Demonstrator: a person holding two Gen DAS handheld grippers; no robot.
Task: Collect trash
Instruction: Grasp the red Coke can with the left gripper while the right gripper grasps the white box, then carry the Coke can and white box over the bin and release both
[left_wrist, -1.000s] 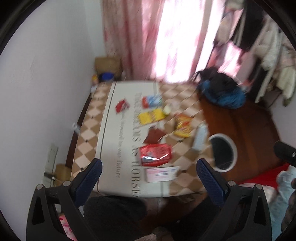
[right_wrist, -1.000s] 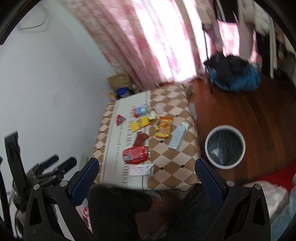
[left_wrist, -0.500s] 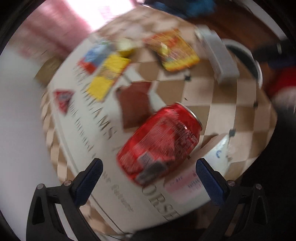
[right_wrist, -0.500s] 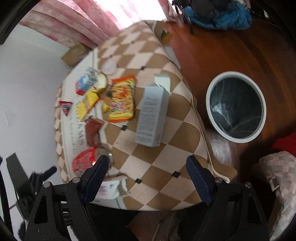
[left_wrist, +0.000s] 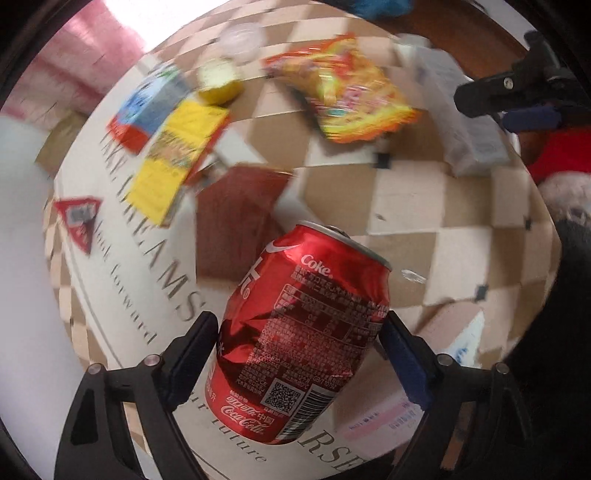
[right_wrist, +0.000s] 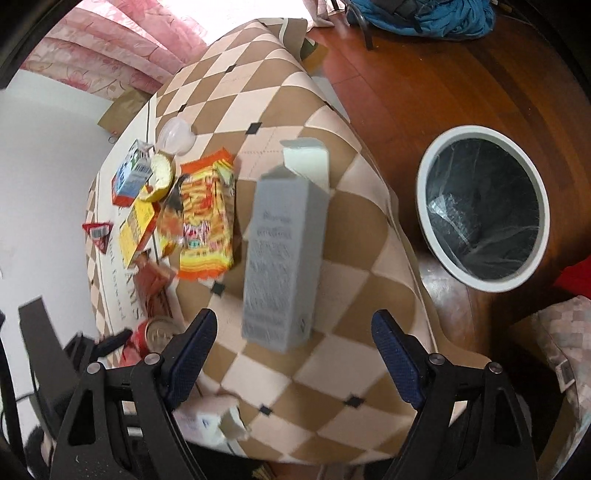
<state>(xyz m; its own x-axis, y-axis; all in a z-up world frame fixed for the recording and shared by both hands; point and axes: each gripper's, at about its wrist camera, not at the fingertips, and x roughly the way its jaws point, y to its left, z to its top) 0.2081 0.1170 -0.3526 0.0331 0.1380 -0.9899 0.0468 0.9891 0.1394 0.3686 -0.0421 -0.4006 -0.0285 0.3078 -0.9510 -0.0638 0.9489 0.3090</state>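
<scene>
On the left, the left gripper (left_wrist: 299, 354) points down over a dented red soda can (left_wrist: 303, 339) lying on its side on the checked tablecloth (left_wrist: 413, 206); its jaws are closing with the can between them, the blue pads just at the can's sides, and I cannot tell whether they press on it yet. Further right, the right gripper (right_wrist: 295, 350) hovers above a grey carton (right_wrist: 284, 258) lying flat near the table's right edge, its jaws spread and clear of the carton. To the right of the table, on the wooden floor, stands the white trash bin (right_wrist: 424, 177), lined with a dark bag and well apart from both items. Other litter lies beyond: an orange snack bag (right_wrist: 207, 218), a yellow packet (left_wrist: 177, 155), a brown wrapper (left_wrist: 236, 221) and a small blue-and-red box (right_wrist: 131, 173). The risk on the left, as I judge it, is that the round, crumpled can rolls or squirts out if the pads close off-centre, perhaps nudging the white and pink box (left_wrist: 384, 421) beside it. On the right, the carton looks light and close to the edge, so a glancing pad could push it off onto the floor instead of catching it. Against the earlier pictures, both grippers now sit far lower and closer to the table: a second ago the whole table, curtains and room showed in both views, and both pairs of jaws stood wider.
</scene>
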